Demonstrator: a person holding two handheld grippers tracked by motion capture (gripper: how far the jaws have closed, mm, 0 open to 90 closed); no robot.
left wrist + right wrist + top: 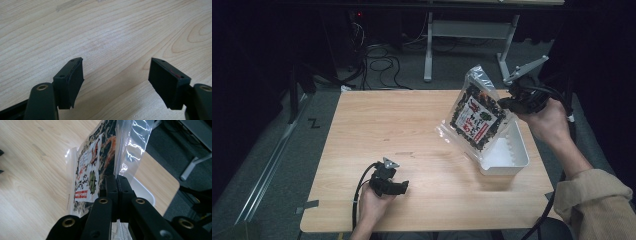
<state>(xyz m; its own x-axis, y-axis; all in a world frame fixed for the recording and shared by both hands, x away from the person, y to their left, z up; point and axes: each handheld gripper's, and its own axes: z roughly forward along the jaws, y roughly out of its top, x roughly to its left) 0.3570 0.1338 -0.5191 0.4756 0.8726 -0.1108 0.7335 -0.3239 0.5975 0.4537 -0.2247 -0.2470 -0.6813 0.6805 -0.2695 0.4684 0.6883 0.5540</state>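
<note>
A clear plastic snack bag (475, 116) with dark contents and a white-and-red label hangs tilted above the table's right side. My right gripper (508, 103) is shut on the bag's edge. In the right gripper view the bag (100, 170) stands edge-on, pinched between the closed jaws of that gripper (116, 178). A white plastic bin (507, 152) lies just below and behind the bag. My left gripper (398, 187) rests low near the table's front edge, held by a hand. Its jaws stand wide apart over bare wood, the left gripper (116, 72) holding nothing.
The wooden table (402, 125) has bare room across its left and middle. Past the far edge are cables (382, 62) on the floor and a desk's metal legs (428, 50). A beige sleeve (597, 205) comes in at the bottom right.
</note>
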